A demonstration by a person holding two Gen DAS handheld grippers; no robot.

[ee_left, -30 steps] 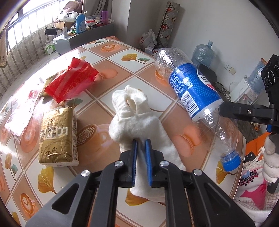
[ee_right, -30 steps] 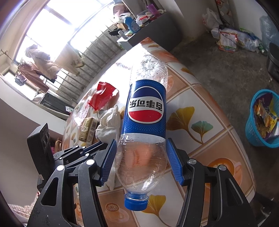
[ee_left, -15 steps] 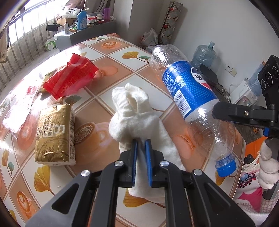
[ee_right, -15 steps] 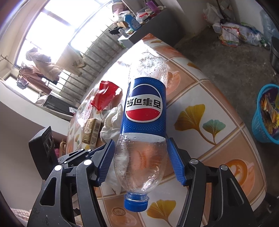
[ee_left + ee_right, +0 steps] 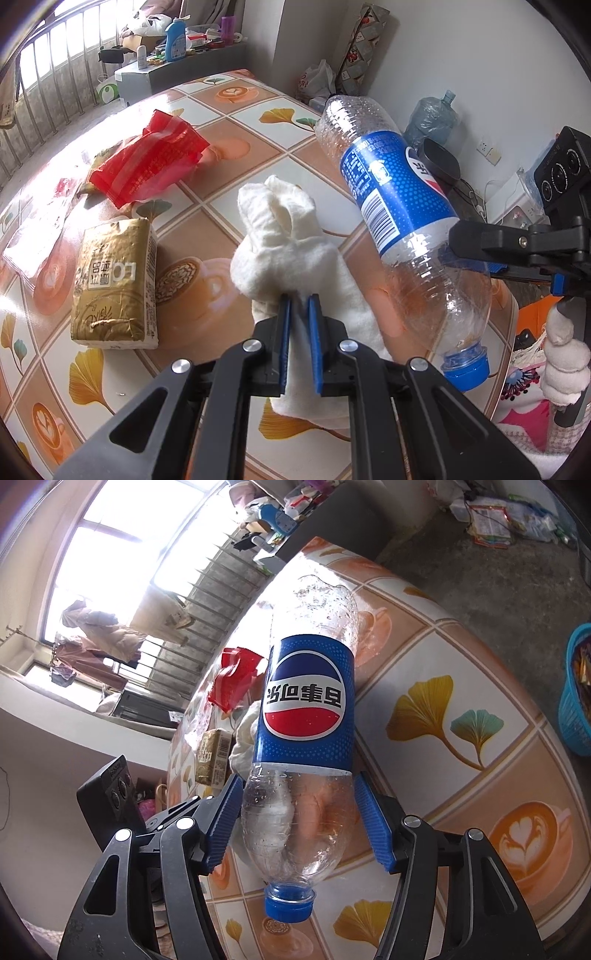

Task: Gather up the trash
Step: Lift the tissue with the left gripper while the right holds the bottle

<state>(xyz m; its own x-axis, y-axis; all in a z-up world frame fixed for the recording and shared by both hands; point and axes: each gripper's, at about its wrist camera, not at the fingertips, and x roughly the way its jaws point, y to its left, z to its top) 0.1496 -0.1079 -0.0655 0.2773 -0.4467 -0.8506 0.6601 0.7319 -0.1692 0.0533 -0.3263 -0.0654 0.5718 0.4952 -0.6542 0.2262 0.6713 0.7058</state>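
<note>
A: Status, nearest first?

B: Left gripper [image 5: 298, 317] jaws clenched on the white cloth [image 5: 291, 251], which lies on the bench [image 5: 229, 206]. Right gripper [image 5: 301, 819] jaws grasping the empty Pepsi bottle [image 5: 308, 716], cap down, lifted off the bench.

A: Left to collect?

B: Gold tissue pack [image 5: 114, 284], then the red plastic wrapper [image 5: 147, 162] farther back. Blue trash basket [image 5: 576, 698] stands on the floor beyond the bench edge. Judged: early, nothing binned yet.
</note>
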